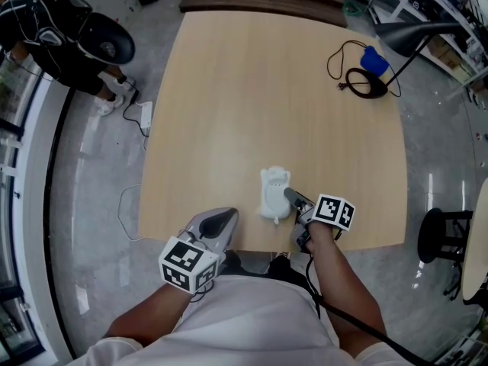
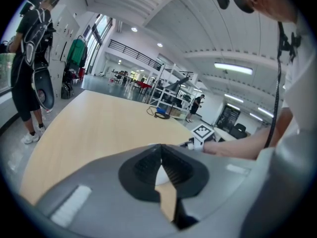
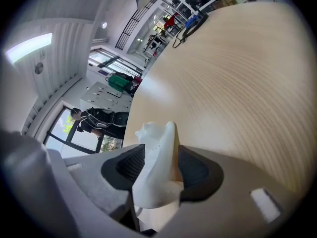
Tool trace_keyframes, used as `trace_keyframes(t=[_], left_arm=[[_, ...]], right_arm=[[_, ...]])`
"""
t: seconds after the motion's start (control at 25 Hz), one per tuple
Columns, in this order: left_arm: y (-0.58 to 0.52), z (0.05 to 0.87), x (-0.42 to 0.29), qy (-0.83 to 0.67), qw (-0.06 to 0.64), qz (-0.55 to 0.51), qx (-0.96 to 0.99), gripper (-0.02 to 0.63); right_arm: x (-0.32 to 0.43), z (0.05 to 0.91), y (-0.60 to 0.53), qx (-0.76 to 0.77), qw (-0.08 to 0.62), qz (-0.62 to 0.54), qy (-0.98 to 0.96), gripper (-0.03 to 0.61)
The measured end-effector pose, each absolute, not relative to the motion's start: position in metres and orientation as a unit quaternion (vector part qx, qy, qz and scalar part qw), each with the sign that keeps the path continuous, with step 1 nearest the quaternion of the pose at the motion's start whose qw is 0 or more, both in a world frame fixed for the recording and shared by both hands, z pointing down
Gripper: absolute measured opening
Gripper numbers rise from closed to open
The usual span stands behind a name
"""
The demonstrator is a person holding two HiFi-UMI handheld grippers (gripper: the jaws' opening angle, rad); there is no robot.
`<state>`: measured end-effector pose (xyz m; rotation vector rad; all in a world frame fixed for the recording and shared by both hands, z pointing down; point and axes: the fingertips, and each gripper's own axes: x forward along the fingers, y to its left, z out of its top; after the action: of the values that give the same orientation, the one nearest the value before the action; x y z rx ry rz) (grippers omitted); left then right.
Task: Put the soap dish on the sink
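Observation:
A white moulded piece (image 1: 273, 194), the sink with the soap dish as far as I can tell, lies near the front edge of the wooden table (image 1: 267, 90). My right gripper (image 1: 288, 197) reaches it from the right. In the right gripper view, the white perforated soap dish (image 3: 156, 167) stands between the jaws of my right gripper (image 3: 158, 155). A strip of table shows between the dish and the right pad, so the jaws are open. My left gripper (image 1: 229, 216) rests at the table's front edge, left of the white piece. Its jaws meet at the tips with nothing held (image 2: 161, 148).
A black desk lamp (image 1: 412, 36) with its round base (image 1: 364, 82), a cable and a blue item (image 1: 374, 58) stands at the table's far right corner. A person in black (image 1: 61, 36) stands off the far left. A black stool (image 1: 442, 235) is at the right.

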<state>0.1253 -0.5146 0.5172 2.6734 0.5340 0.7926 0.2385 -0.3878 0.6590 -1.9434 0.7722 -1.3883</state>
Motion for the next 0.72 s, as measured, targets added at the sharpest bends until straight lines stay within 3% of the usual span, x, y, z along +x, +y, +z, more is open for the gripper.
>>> trace_keyframes(t=[0.4, 0.56, 0.72], left_arm=[[-0.514, 0.499, 0.127, 0.209, 0.137, 0.251, 0.935, 0.008], [-0.515, 0.491, 0.127, 0.229, 0.121, 0.239, 0.936, 0.008], [-0.515, 0.483, 0.124, 0.254, 0.124, 0.235, 0.93, 0.008]], right_arm=[[0.24, 0.589, -0.361, -0.806, 0.292, -0.413, 0.308, 0.187], [0.223, 0.542, -0.368, -0.825, 0.274, -0.356, 0.343, 0.012], [0.201, 0.51, -0.378, -0.825, 0.279, -0.328, 0.367, 0.002]])
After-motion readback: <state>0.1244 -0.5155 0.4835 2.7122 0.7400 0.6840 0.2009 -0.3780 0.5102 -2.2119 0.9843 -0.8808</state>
